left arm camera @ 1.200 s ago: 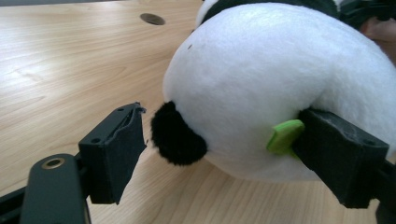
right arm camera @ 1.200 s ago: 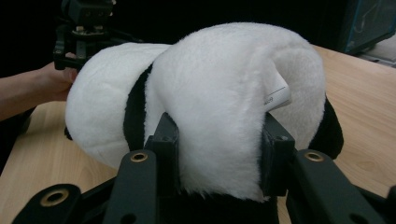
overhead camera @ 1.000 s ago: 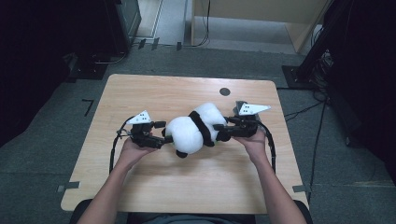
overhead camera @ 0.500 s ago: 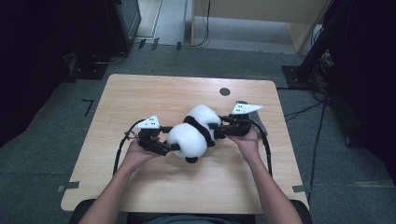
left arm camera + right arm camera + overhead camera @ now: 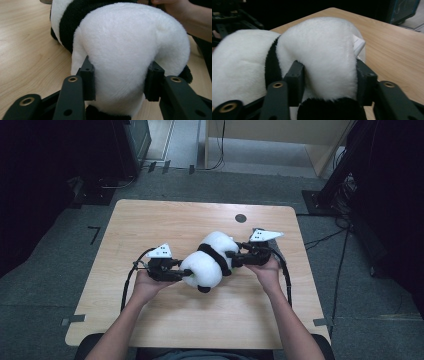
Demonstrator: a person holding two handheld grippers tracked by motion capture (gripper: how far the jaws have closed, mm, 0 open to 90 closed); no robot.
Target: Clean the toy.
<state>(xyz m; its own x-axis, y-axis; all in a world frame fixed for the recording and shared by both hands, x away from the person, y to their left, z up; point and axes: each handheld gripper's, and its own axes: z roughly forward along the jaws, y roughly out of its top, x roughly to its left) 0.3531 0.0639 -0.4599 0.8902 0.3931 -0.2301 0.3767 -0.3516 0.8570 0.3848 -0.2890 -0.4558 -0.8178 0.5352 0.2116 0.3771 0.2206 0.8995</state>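
A black-and-white plush panda [image 5: 210,262] lies on the wooden table [image 5: 150,220] between both hands. My left gripper [image 5: 187,272] comes in from the left. Its jaws have just been closing, and its pads now dent the white rounded end of the panda [image 5: 125,50] between them [image 5: 121,80]. At the other end my right gripper [image 5: 231,257] holds the plush from the right. Those jaws have just been opening a little, with the white body [image 5: 322,50] still bulging over both pads [image 5: 328,80].
A small dark round spot [image 5: 240,218] marks the table behind the panda. Black cables [image 5: 127,287] trail from both grippers toward the table's near edge. Dark cabinets [image 5: 60,165] and grey floor surround the table.
The left gripper slid right onto the panda's near end and its wide jaws closed on it. The panda tilted slightly toward the front. The right hand stayed put.
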